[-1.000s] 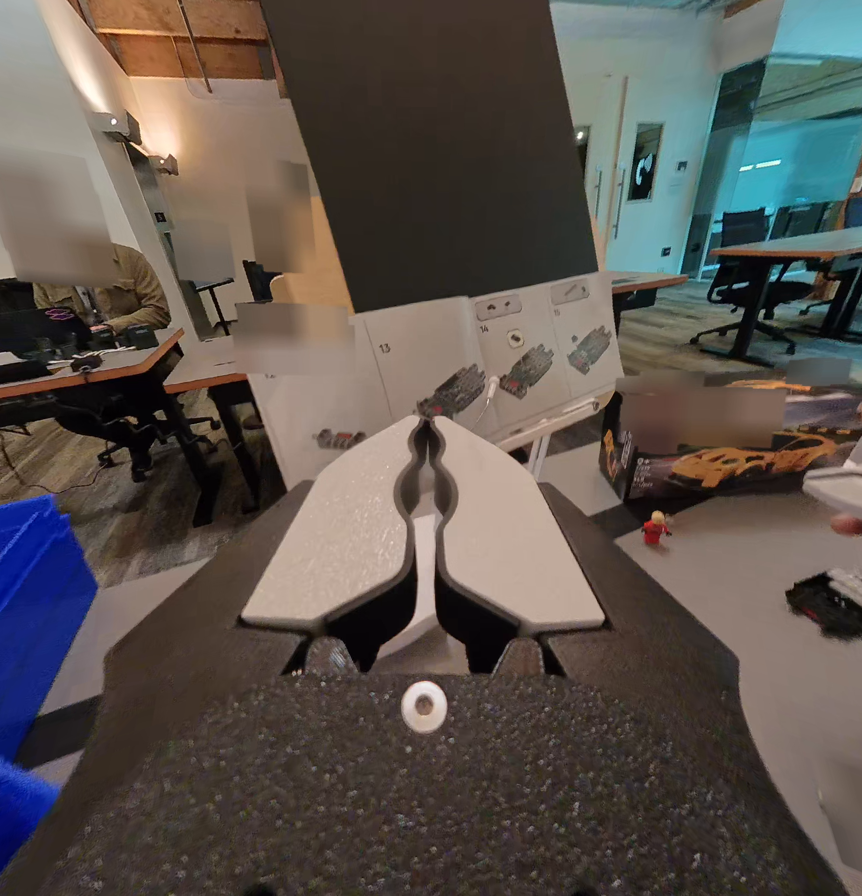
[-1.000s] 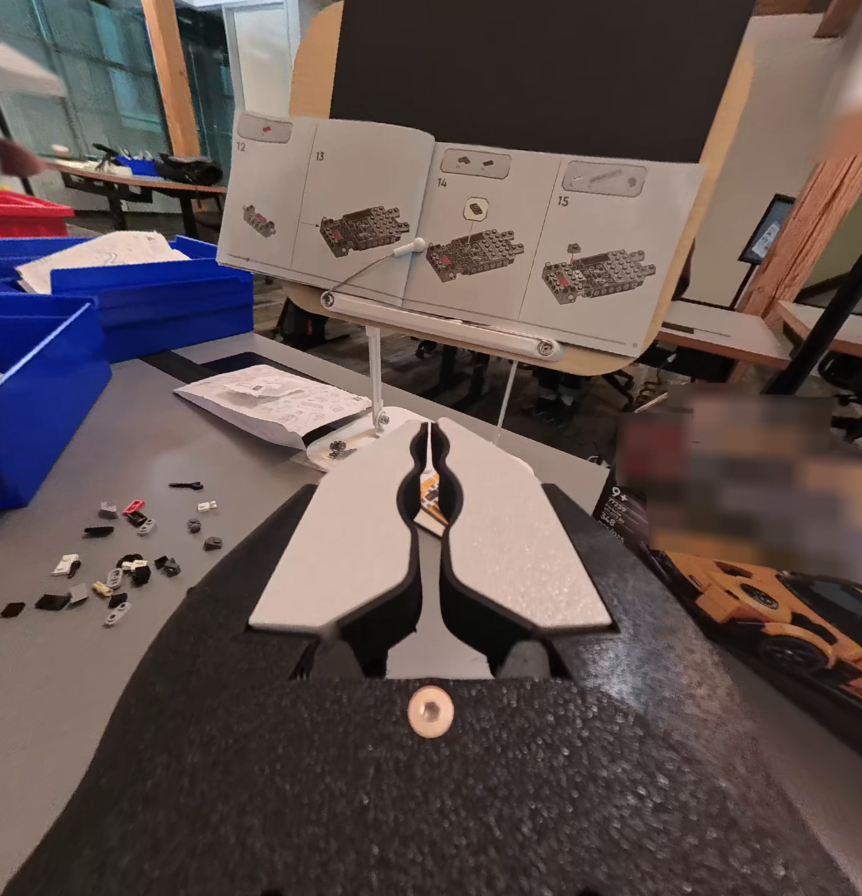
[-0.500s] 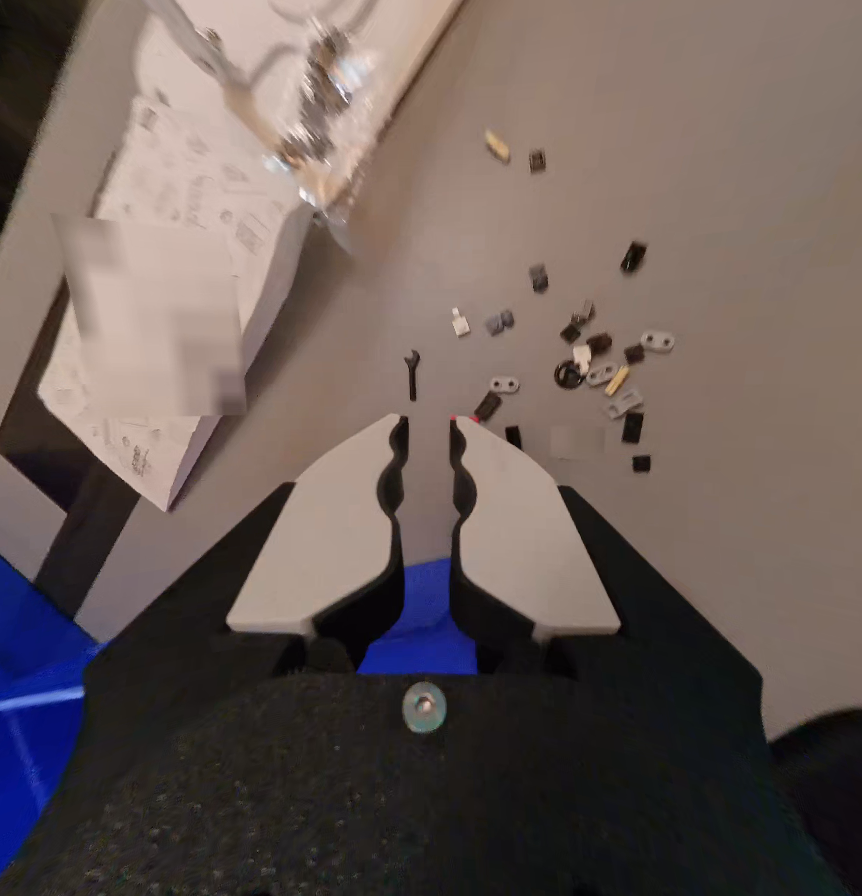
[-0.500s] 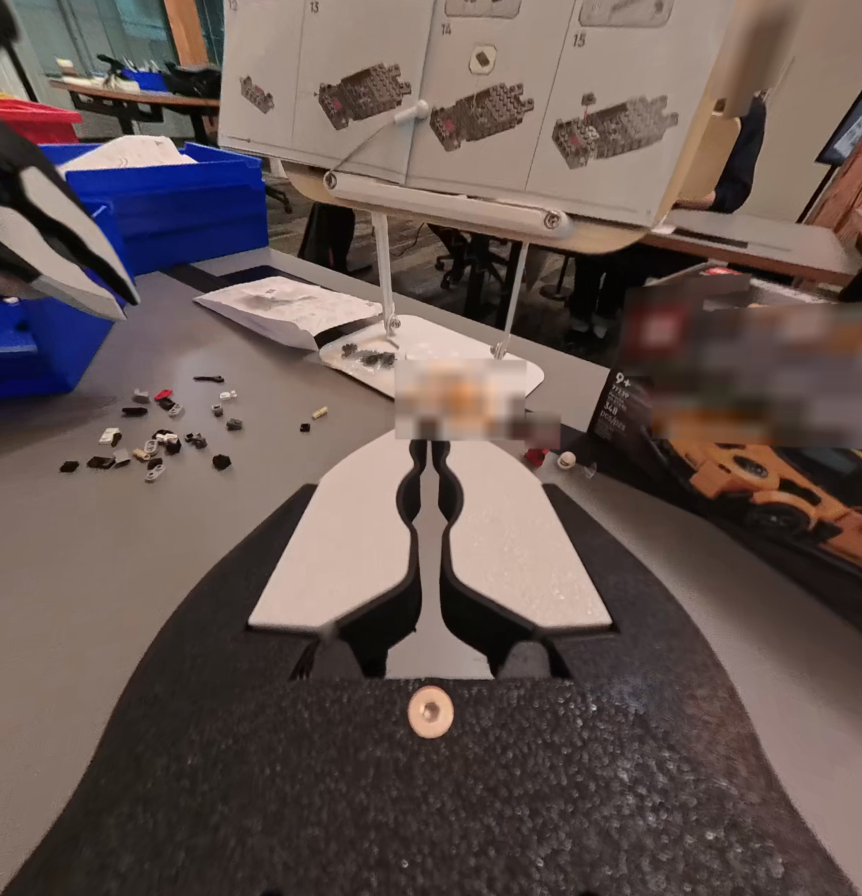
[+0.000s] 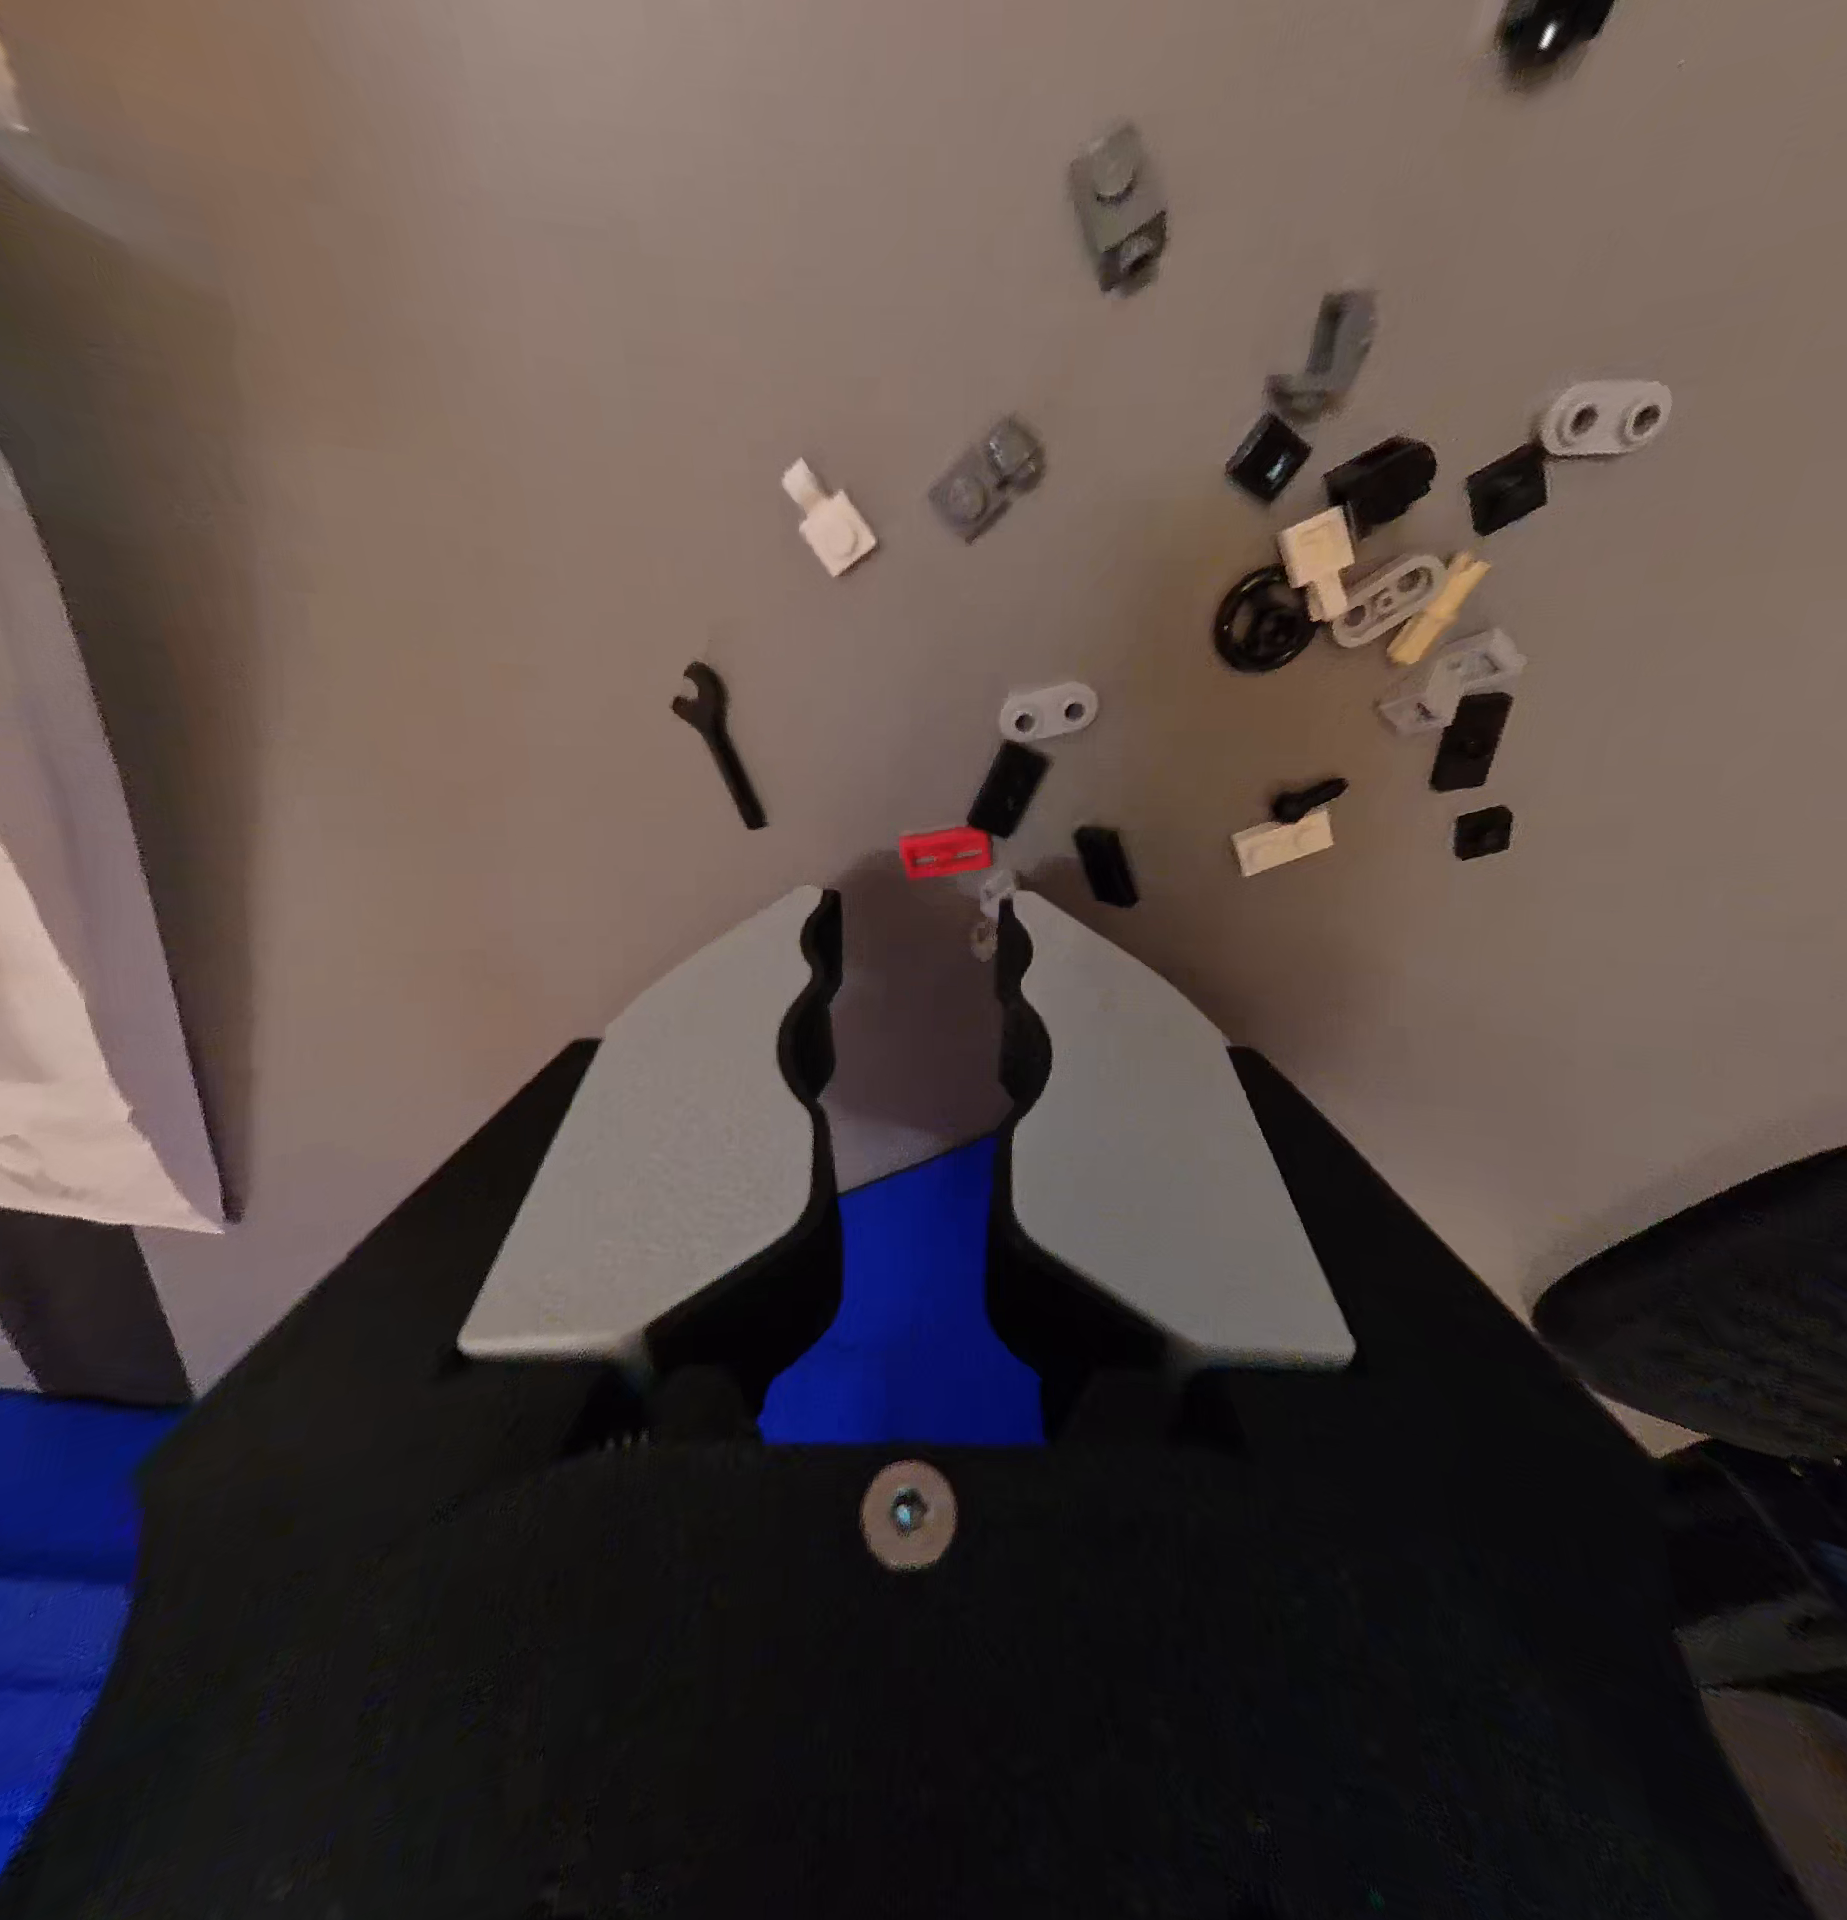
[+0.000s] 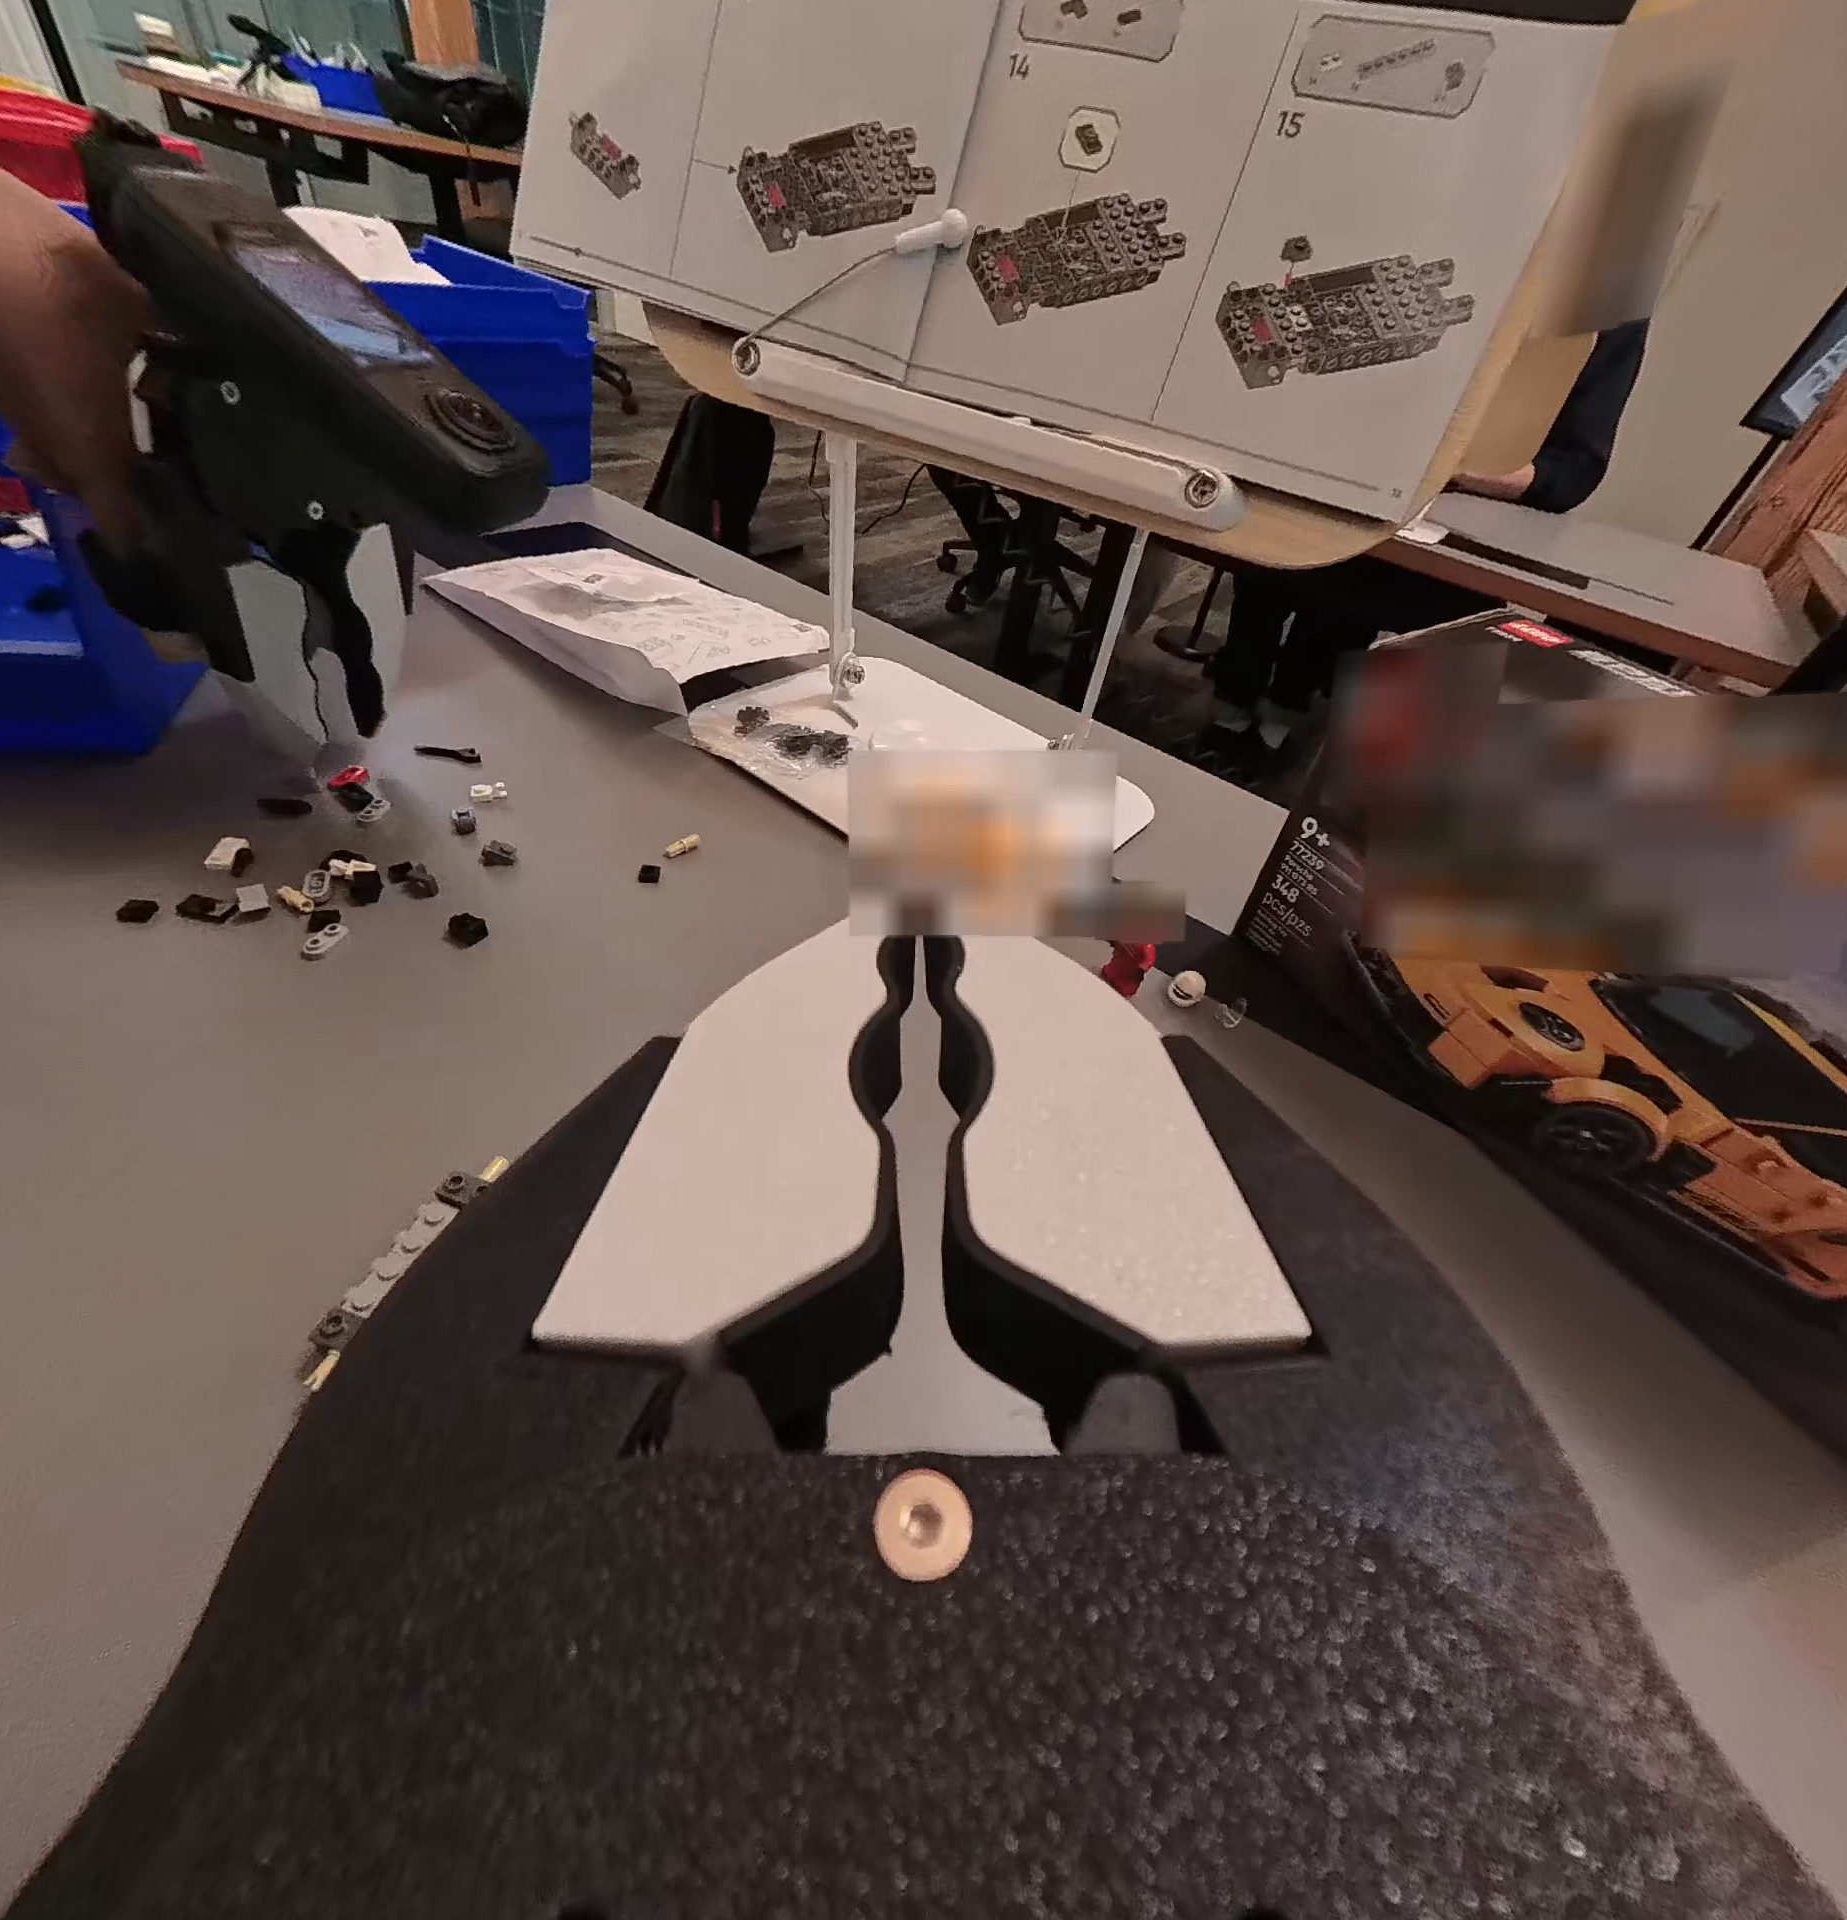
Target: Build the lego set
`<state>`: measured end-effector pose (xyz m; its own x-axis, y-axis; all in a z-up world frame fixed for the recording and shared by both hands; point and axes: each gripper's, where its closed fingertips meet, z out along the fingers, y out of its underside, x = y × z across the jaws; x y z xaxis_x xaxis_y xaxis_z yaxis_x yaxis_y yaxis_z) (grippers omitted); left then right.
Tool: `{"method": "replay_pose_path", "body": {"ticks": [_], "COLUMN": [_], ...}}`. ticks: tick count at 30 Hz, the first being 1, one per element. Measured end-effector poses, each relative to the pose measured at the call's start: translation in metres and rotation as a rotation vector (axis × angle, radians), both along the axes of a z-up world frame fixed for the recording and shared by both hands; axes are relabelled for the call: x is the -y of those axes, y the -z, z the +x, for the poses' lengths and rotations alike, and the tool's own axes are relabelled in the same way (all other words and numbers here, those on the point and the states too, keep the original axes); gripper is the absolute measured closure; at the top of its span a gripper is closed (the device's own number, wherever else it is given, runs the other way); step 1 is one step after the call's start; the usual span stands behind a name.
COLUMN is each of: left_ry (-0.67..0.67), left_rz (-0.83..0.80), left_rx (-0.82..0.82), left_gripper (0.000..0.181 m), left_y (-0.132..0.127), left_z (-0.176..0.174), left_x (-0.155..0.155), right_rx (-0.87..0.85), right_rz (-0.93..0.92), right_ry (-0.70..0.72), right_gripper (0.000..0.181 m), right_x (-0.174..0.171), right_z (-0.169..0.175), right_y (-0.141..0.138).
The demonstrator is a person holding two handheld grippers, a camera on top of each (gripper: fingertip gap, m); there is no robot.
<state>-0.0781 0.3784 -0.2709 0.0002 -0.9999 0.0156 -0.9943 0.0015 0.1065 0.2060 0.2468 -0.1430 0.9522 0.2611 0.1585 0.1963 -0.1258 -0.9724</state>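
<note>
Left gripper [image 5: 911, 914]: jaws parted, empty, pointed steeply down at the grey table [image 5: 483, 520], tips just short of a red brick [image 5: 944, 853] at the edge of the scattered loose pieces [image 5: 1366, 582]. Right gripper [image 6: 920, 951]: jaws nearly closed, nothing visibly held, level above the table, facing the instruction booklet [image 6: 1002, 187] on its stand.
</note>
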Motion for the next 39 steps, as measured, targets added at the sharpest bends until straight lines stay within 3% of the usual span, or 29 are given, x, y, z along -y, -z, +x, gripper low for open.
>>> {"method": "replay_pose_path", "body": {"ticks": [12, 16, 21, 25, 28, 32, 36, 39], "left_ry": [-0.056, -0.059, -0.060, -0.070, -0.060, -0.043, -0.057, -0.071], "left_rz": [-0.046, -0.013, 0.036, 0.016, -0.195, -0.570, -0.935, -1.092], "left_rx": [0.000, -0.002, 0.007, 0.236, 0.615, 1.042, 1.255, 1.317], "left_gripper": [0.154, 0.165, 0.165, 0.165, 0.165, 0.165, 0.166, 0.166], "left_y": [0.010, 0.011, 0.009, -0.022, -0.069, -0.127, -0.155, -0.163], "left_z": [0.006, 0.005, 0.004, 0.028, 0.073, 0.114, 0.126, 0.131], "left_x": [0.002, 0.000, -0.004, 0.006, 0.056, 0.140, 0.193, 0.209], "right_rx": [-0.008, -0.008, -0.006, 0.000, 0.026, 0.127, 0.278, 0.340], "right_rz": [-0.013, -0.017, -0.018, -0.007, 0.024, 0.125, 0.257, 0.317], "right_ry": [-0.004, -0.008, -0.011, -0.023, -0.080, -0.312, -0.523, -0.548], "right_gripper": [0.180, 0.180, 0.180, 0.180, 0.178, 0.174, 0.166, 0.166], "right_x": [0.000, 0.001, 0.001, 0.003, 0.006, 0.027, 0.060, 0.071], "right_z": [0.001, 0.000, -0.002, -0.006, -0.019, -0.069, -0.122, -0.140], "right_y": [0.004, 0.005, 0.006, 0.004, 0.001, -0.007, -0.014, -0.021]}}
